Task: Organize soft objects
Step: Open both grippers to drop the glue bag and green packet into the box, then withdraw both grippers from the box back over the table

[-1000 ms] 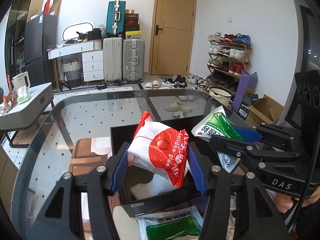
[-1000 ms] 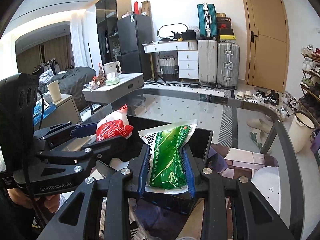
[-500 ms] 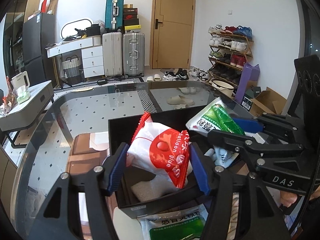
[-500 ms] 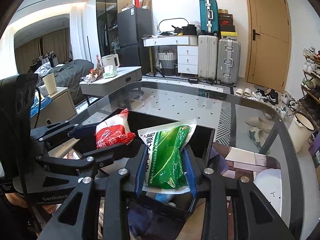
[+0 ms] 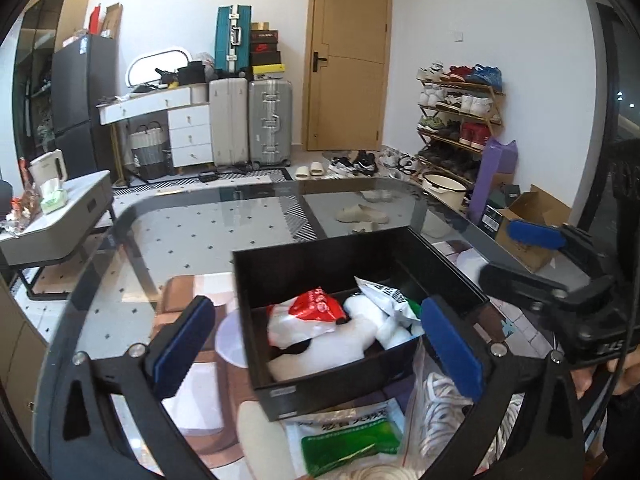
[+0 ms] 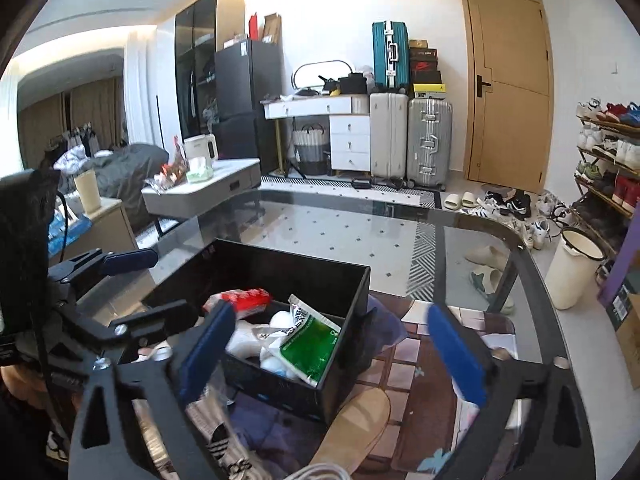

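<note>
Left gripper (image 5: 318, 330) tilted down over black box (image 5: 320, 384), jaws opening, nothing between. Red pack (image 5: 316, 307), crinkly plastic, lying in box beside glossy green pack (image 6: 310, 346). Right gripper (image 6: 334, 346) likewise tilted down, jaws opening, empty. Rigid box on glass table (image 6: 460, 226).

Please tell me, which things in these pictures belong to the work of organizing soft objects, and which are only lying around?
Part of the job:
- black box
- red and white packet, lying in the box
- green and white packet, lying in the box
- left gripper and right gripper, jaws opening, nothing between them

Just lying about:
- suitcases
- shoe rack
- kettle
- slippers
</note>
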The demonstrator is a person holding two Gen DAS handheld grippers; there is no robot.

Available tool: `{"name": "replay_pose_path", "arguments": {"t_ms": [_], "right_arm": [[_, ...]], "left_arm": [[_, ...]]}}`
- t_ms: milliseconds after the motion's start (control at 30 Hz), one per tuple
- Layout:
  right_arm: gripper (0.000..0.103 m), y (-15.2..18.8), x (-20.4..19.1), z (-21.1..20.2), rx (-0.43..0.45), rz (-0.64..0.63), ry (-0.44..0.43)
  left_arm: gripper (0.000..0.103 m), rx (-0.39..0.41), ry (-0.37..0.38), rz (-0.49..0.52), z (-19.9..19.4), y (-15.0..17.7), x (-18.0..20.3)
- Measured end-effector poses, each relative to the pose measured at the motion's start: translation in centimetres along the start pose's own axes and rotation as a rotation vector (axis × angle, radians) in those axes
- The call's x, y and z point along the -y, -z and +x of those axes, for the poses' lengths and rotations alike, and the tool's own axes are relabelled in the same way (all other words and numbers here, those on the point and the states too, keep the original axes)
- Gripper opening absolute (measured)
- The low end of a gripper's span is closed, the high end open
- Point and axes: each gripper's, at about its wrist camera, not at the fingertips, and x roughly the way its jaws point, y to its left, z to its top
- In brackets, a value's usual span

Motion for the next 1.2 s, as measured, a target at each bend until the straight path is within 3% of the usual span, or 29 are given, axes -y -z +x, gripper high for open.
{"name": "replay_pose_path", "arguments": {"t_ms": [600,1000,1200], "right_arm": [[0.103,3.0,-2.5,-6.5,0.001,0.037,-0.055],[0.103,5.3,-2.3,-7.7,-0.039,0.090,-0.041],[0.103,6.3,-1.7,-8.0,-0.064,0.125,-0.025]], "left_arm": [[0.103,0.037,0.000,-0.027,-5.3,1.2,0.1],[0.103,0.052,0.013,-0.085,-7.1,3.5,-1.0],[0.103,0.029,0.008,-0.063,-7.7,4.6,-0.9]]}}
